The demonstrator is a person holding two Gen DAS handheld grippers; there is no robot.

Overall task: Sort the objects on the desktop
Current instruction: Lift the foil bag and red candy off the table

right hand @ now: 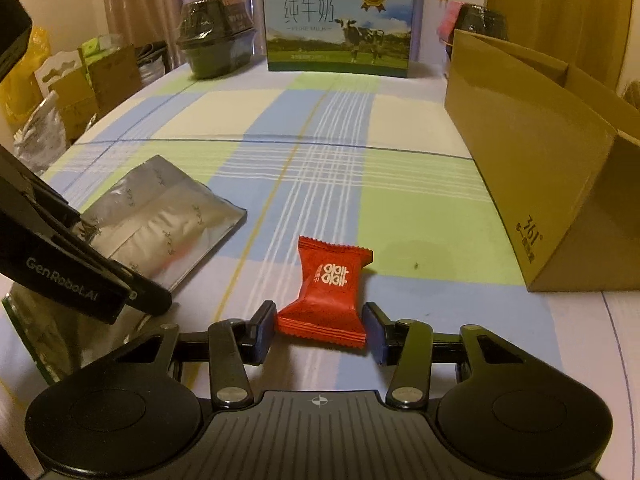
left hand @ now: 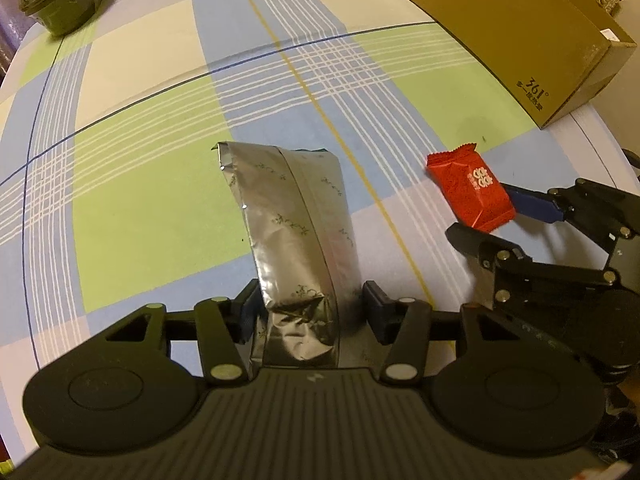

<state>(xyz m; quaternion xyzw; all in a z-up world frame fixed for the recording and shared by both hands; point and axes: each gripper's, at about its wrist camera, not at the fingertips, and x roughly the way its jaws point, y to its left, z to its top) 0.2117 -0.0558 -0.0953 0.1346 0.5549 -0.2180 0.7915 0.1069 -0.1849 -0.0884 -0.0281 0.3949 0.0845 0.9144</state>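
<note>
Both grippers lining up on their packets, nothing sorted yet

Left gripper (left hand: 310,312) is sitting with fingers open around the near end of the flat silver foil pouch with a leafy print (left hand: 296,216), which is lying on the checked desk (left hand: 152,184). Right gripper (right hand: 320,326) is straddling the small red crinkle-edged candy wrapper (right hand: 328,296), fingers spread, not pinching. The open brown cardboard box (right hand: 532,168) is waiting at the right, so I'm guessing both grabs and drops are still ahead.

Drawn curtains (right hand: 140,8) hang behind the plaid-clothed table (right hand: 400,184) in dim light.
</note>
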